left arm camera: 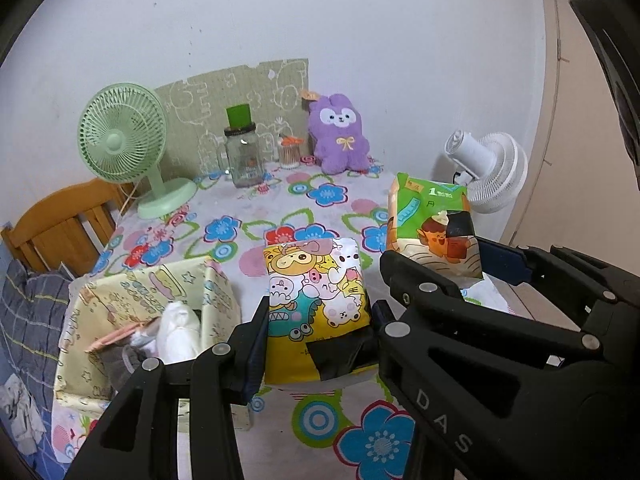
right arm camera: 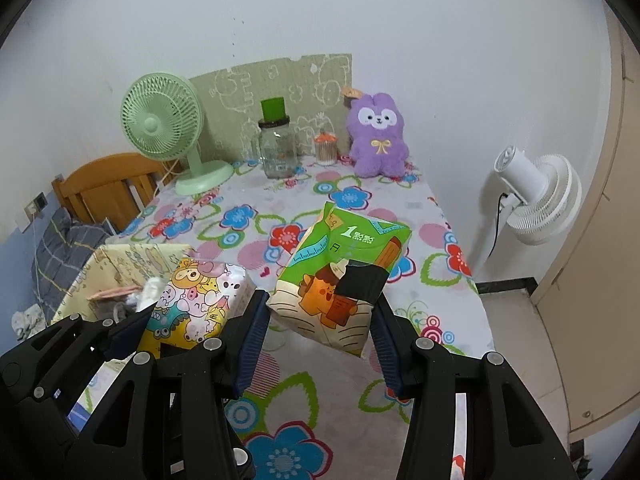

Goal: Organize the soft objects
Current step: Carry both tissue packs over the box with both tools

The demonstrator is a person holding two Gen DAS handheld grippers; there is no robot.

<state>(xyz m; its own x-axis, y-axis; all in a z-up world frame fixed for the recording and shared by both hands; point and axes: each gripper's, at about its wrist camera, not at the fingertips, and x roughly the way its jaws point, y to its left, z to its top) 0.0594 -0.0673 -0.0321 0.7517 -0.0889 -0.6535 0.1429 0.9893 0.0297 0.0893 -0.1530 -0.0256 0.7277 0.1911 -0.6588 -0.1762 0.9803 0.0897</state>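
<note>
My left gripper is shut on a yellow cartoon tissue pack and holds it above the flowered table. My right gripper is shut on a green and orange tissue pack, also held above the table. Each pack shows in the other view: the green one to the right, the yellow one to the left. A pale yellow patterned box with white and grey soft items in it sits at the table's front left, left of both packs; it also shows in the right wrist view.
At the back of the table stand a green fan, a glass jar with a green lid, a small cotton-swab jar and a purple plush bunny. A white fan stands off the right edge. A wooden chair is at the left.
</note>
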